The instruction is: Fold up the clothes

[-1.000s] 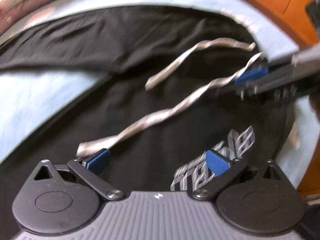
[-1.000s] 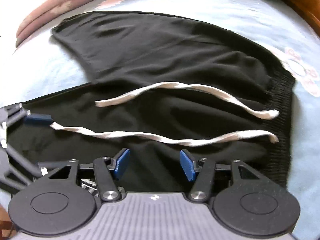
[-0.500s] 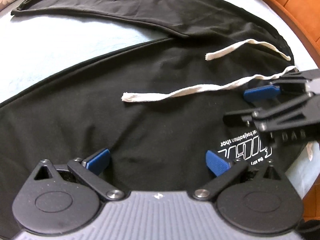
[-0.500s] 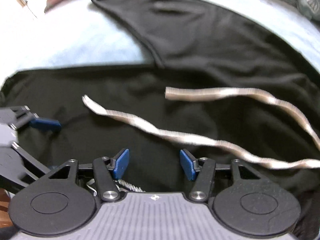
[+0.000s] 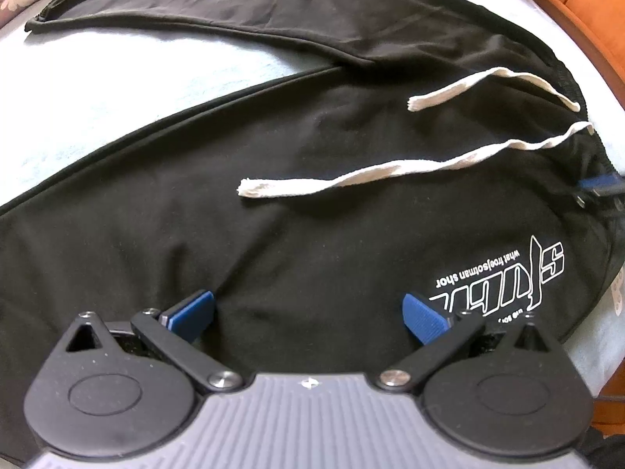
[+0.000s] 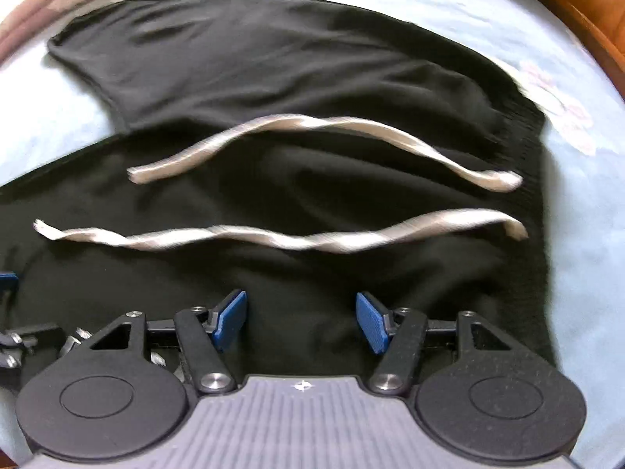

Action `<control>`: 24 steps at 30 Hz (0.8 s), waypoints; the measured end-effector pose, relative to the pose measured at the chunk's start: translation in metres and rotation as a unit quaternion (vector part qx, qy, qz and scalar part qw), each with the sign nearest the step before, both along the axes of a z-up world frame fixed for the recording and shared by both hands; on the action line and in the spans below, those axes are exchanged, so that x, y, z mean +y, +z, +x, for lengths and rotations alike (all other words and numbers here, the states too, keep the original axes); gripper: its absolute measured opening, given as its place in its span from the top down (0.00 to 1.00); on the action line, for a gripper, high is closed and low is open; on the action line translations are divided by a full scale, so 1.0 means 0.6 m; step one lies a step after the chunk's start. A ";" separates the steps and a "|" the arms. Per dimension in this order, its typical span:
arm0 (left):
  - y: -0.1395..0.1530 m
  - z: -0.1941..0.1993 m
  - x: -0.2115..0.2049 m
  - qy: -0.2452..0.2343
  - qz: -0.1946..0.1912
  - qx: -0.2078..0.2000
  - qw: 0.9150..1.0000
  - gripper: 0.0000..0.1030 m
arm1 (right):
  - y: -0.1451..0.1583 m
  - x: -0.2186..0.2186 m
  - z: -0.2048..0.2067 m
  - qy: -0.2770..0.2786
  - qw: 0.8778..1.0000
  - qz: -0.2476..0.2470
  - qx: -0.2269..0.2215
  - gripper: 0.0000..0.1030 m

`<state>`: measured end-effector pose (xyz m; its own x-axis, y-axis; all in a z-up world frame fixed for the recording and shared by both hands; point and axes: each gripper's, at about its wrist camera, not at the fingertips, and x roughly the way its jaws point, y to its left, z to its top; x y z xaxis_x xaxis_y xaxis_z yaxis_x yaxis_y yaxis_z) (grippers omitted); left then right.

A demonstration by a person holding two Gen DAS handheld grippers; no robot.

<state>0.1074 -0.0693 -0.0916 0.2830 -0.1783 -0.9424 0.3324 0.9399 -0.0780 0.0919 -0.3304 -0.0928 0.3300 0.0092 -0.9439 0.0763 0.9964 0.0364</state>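
Trousers (image 5: pixel 273 203) — black, with a printed logo (image 5: pixel 504 273) — lie spread flat on a pale blue sheet (image 5: pixel 97 78), directly beneath both claws. The left claw (image 5: pixel 308 310) stands wide open with nothing between its pads. The right claw (image 6: pixel 300 320) has just been opening and holds nothing either; bare black cloth shows in its gap.

Likely trouble comes from the two white drawstrings. The near drawstring (image 6: pixel 273 234) lies loose just ahead of the right claw, the far drawstring (image 6: pixel 312 140) beyond it. A pinch at the waistband (image 6: pixel 527 144), off to the right claw's right, could catch a string instead of cloth, so the fold would drag the cord and leave the fabric behind. Thin slack cloth may also be taken one layer deep, letting the under layer bunch.

Only the left view shows the logo and the long far leg (image 5: pixel 195 11) running away up and left. The right view is motion-blurred, yet it alone shows the ribbed waistband edge clearly.
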 end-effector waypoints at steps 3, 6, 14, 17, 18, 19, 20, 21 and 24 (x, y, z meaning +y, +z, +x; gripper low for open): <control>0.001 0.003 0.002 0.003 -0.003 0.006 1.000 0.01 | 0.007 -0.020 -0.024 -0.014 1.000 -0.001 0.013 0.34; 0.000 0.005 0.004 0.003 -0.005 0.008 1.000 0.01 | 0.013 -0.022 -0.036 -0.002 1.000 0.002 0.008 0.25; -0.003 0.001 0.000 0.001 0.006 0.001 1.000 0.01 | -0.025 -0.029 -0.056 0.000 0.998 0.044 0.040 0.00; -0.003 -0.002 0.000 0.003 0.005 -0.002 1.000 0.01 | -0.028 -0.016 -0.060 0.015 0.999 0.021 0.036 0.00; -0.003 -0.003 0.001 0.004 0.004 -0.003 1.000 0.01 | -0.027 -0.017 -0.062 0.011 0.999 0.020 0.033 0.00; -0.003 -0.003 0.002 0.004 0.002 -0.003 1.000 0.01 | -0.027 -0.017 -0.062 0.010 0.999 0.019 0.032 0.00; -0.003 -0.004 0.002 0.002 0.001 -0.004 1.000 0.01 | -0.026 -0.017 -0.059 0.010 0.999 0.018 0.037 0.00; -0.003 -0.005 0.003 0.001 -0.001 -0.004 1.000 0.01 | -0.021 -0.017 -0.053 0.005 0.999 0.018 0.046 0.00; -0.006 -0.004 0.010 0.002 -0.009 -0.009 1.000 0.01 | 0.027 -0.025 -0.034 -0.011 0.999 0.041 0.006 0.06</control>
